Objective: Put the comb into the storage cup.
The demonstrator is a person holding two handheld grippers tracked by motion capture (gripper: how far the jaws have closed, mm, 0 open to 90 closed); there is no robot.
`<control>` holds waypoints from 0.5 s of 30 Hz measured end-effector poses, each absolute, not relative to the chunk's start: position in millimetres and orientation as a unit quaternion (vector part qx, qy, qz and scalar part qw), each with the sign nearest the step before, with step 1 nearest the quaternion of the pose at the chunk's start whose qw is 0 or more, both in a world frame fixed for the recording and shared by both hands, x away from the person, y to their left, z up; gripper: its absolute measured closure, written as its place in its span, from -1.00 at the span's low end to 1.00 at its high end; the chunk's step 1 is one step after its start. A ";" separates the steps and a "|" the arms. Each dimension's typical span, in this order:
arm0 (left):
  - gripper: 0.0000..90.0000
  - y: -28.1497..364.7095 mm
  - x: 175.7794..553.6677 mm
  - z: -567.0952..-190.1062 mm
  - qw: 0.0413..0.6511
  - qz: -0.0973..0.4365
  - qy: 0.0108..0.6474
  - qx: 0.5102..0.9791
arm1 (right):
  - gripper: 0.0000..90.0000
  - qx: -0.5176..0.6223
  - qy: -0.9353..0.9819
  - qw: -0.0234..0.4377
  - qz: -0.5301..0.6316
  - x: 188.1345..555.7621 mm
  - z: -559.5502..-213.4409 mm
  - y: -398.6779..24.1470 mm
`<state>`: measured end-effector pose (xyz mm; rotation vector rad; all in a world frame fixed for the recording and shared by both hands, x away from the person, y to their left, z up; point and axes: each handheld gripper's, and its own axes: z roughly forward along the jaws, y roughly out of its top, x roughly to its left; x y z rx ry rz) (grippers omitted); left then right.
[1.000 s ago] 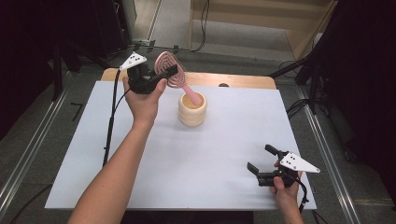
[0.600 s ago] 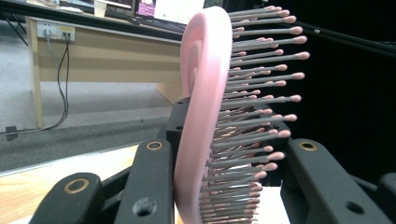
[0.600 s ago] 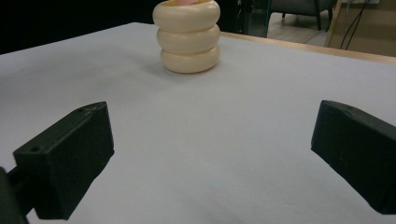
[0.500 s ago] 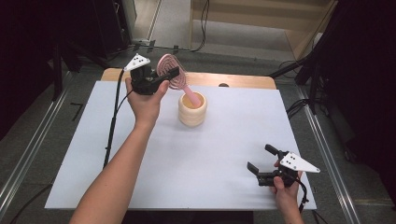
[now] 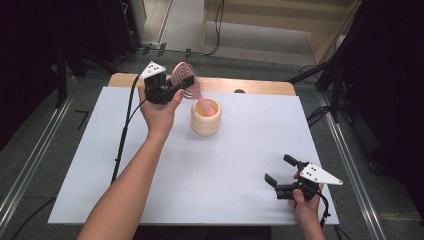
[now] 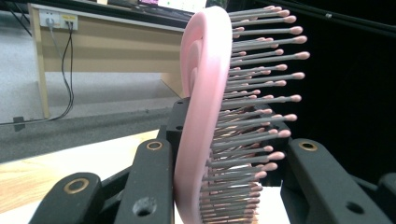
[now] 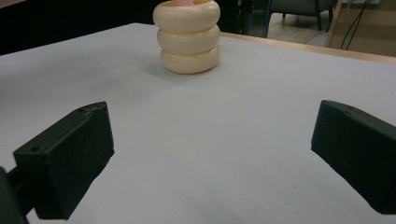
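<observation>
With the left tongs [image 5: 176, 89] pinching the pink hairbrush [image 5: 186, 82] by its head, handle tip already inside the cream ringed cup [image 5: 205, 117] on the counter [image 5: 225, 165], lower it straight and release gently, right tongs [image 5: 280, 175] resting spread

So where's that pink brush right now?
In the high view the brush is at the far left of the table, its head clamped in the left gripper, its handle dipping into the cream cup.

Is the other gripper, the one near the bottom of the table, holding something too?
No, the right gripper has its jaws spread wide apart over the bare white table, with nothing between them.
</observation>
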<state>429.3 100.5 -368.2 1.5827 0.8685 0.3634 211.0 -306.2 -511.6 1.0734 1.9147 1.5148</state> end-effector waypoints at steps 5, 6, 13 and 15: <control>0.46 98.8 429.6 -374.0 0.598 0.159 0.377 0.690 | -1.00 0.392 0.697 0.236 0.553 211.3 -511.7 -306.3; 0.46 98.5 429.6 -375.2 0.599 0.158 0.377 0.689 | -1.00 0.392 0.697 0.235 0.553 211.2 -511.7 -306.4; 0.46 96.4 429.7 -382.9 0.592 0.158 0.381 0.692 | -1.00 0.393 0.697 0.235 0.552 211.3 -511.6 -306.0; 0.46 96.1 429.7 -384.9 0.591 0.156 0.381 0.693 | -1.00 0.392 0.697 0.236 0.552 211.3 -511.6 -306.1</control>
